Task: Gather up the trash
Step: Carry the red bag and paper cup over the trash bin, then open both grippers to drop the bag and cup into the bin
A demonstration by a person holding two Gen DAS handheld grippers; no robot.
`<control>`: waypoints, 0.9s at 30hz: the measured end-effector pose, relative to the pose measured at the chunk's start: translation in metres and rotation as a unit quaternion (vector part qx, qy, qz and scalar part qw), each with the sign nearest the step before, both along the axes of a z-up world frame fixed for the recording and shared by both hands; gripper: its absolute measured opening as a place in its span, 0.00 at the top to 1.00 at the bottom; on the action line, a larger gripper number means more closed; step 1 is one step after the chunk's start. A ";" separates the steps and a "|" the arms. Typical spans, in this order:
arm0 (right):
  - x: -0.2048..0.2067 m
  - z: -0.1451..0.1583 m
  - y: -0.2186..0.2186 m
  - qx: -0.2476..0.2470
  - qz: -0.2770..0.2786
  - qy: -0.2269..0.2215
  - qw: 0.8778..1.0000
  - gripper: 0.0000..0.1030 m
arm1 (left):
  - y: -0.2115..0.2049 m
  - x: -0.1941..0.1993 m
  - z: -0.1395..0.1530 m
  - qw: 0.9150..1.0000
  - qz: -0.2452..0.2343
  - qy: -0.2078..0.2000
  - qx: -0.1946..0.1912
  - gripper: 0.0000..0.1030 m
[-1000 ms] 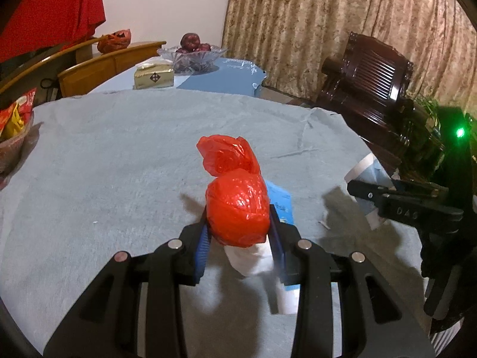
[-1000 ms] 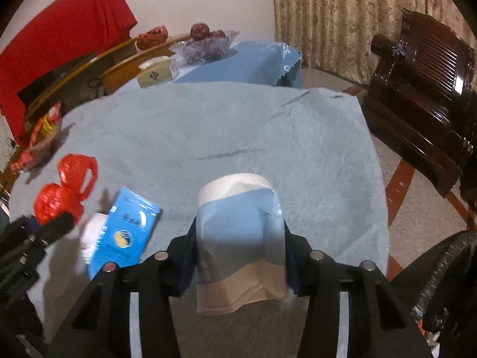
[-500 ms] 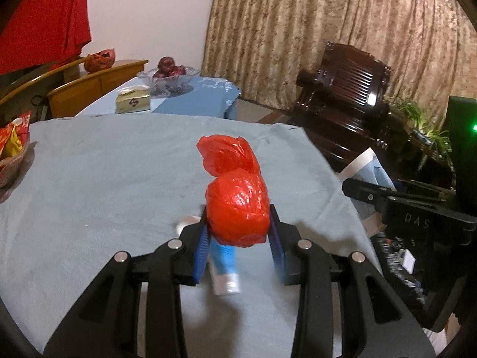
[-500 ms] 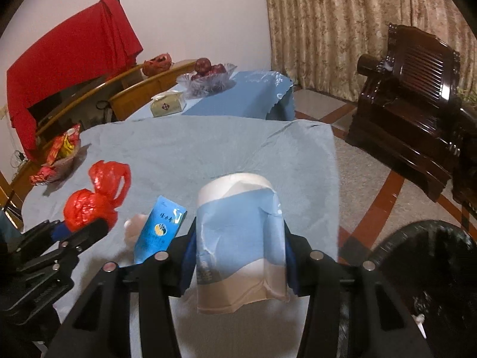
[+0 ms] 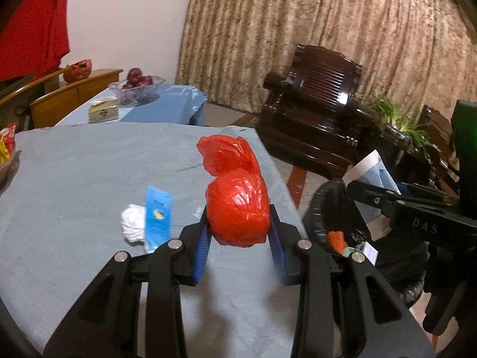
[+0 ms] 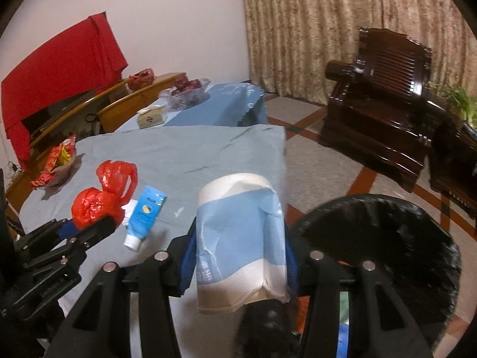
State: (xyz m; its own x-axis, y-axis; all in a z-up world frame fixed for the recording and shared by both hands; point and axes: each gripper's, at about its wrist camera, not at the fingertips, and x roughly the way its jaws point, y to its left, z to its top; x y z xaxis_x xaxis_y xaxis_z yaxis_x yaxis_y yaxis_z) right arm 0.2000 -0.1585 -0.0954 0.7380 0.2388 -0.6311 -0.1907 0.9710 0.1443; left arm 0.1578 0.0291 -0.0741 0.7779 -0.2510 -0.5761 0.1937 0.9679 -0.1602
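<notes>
The left gripper (image 5: pixel 238 232) is clamping a knotted red plastic bag (image 5: pixel 237 208); the right gripper (image 6: pixel 238 247) is gripping a crumpled blue-and-white paper package (image 6: pixel 241 238), both raised for dropping into the black-lined bin (image 6: pixel 387 238) at three o'clock.

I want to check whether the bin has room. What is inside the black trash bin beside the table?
In the left wrist view, the black trash bin holds an orange scrap and small packaging. The right tool and its blue-white pack cover the rest.
</notes>
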 end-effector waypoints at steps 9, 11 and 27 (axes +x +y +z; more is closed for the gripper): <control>-0.028 0.009 -0.059 -0.003 -0.058 -0.017 0.998 0.53 | -0.059 -0.006 0.003 0.998 -0.053 -0.013 0.005 0.67; -0.032 0.010 -0.070 -0.005 -0.070 -0.018 0.997 0.53 | -0.072 -0.005 0.004 0.998 -0.064 -0.017 0.005 0.67; -0.047 -0.009 -0.161 -0.015 -0.157 -0.006 0.987 0.53 | -0.169 0.016 -0.011 0.988 -0.155 -0.012 0.009 0.67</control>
